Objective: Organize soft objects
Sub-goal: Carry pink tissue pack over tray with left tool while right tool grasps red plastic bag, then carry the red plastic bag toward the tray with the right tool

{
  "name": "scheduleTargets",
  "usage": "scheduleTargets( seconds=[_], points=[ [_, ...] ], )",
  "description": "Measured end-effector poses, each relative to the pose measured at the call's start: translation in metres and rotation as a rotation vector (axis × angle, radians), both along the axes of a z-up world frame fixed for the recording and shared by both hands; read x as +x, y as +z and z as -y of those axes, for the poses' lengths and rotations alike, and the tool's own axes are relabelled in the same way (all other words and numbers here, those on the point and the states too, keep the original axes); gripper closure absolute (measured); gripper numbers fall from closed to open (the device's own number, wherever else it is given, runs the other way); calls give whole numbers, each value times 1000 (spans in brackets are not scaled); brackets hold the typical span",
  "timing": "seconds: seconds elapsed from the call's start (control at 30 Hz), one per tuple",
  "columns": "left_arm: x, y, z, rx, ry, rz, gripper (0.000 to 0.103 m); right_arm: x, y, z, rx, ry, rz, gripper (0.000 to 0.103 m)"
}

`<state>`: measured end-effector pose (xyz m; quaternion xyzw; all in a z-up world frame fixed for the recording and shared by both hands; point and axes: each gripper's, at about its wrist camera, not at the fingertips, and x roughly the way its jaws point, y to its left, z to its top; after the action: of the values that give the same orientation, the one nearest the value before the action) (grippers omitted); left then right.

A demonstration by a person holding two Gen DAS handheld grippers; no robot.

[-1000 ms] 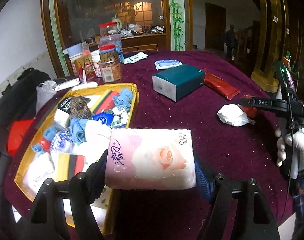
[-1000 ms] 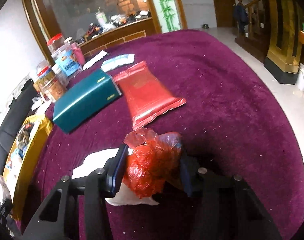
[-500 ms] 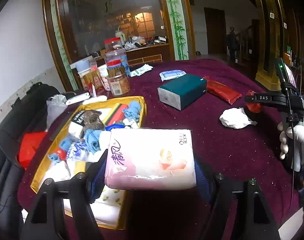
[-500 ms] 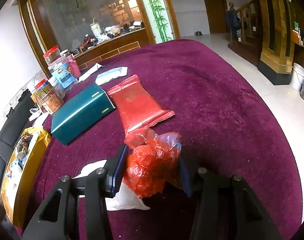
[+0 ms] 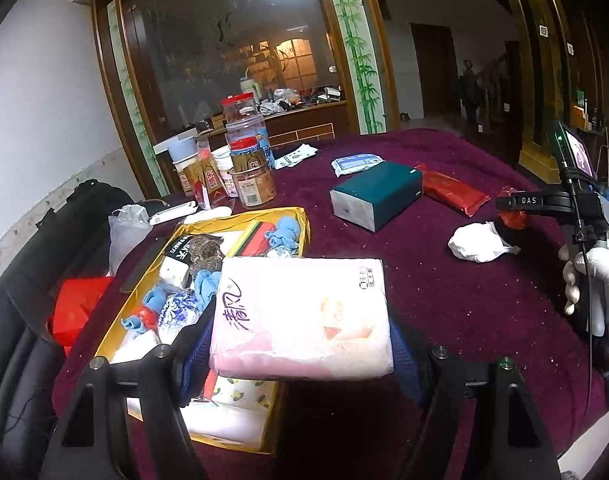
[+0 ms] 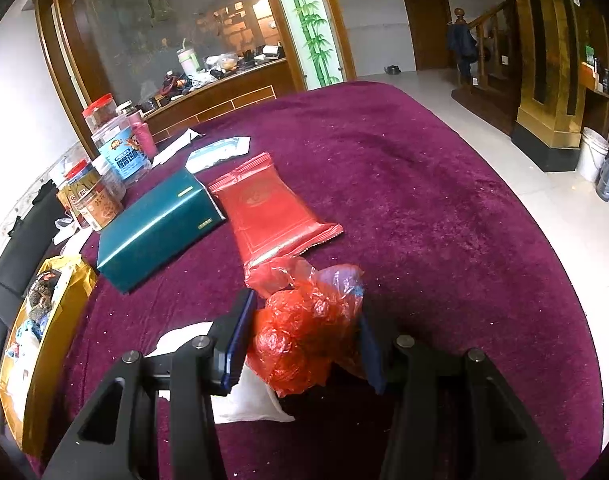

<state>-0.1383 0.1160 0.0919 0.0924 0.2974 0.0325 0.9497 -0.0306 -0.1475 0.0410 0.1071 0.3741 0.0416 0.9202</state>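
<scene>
My left gripper [image 5: 300, 344] is shut on a pink tissue pack [image 5: 300, 316], held above the table by the right edge of a yellow box [image 5: 292, 216]. That box holds several soft things: blue cloths [image 5: 282, 234], white packs and a red item. My right gripper [image 6: 304, 340] is shut on a crumpled red plastic bag [image 6: 304, 332], just above the purple tablecloth [image 6: 424, 208]. A white cloth [image 6: 240, 400] lies under it. In the left wrist view the right gripper [image 5: 512, 216] shows at far right with the red bag [image 5: 514, 221], held by a white-gloved hand [image 5: 600, 272], beside the white cloth [image 5: 478, 244].
A teal box [image 6: 156, 224] and a flat red packet [image 6: 264, 212] lie mid-table. Jars and cans [image 5: 248, 168] stand at the far left, with white-blue packets [image 5: 354, 164] behind. A black chair [image 5: 20, 312] and a red bag [image 5: 74, 312] sit left of the table.
My left gripper with the tissue pack has risen and tilted up a little, so the yellow box sits lower in view. The right gripper stays still with the red bag.
</scene>
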Motion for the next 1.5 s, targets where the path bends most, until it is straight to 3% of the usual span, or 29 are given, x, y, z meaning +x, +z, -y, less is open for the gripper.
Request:
scheduleTargets(
  seconds=[0.67,0.97,1.5],
  points=[
    [-16,7,-29,-53,43,25,24,-1,1,2,-20,-32,7,57],
    [-34,10,-48,-92,50,37,24,1,3,-11,-99,-41,21,56],
    [-63,2,-105,-149,127,24,24,-59,40,-38,-40,85,63,56]
  ],
)
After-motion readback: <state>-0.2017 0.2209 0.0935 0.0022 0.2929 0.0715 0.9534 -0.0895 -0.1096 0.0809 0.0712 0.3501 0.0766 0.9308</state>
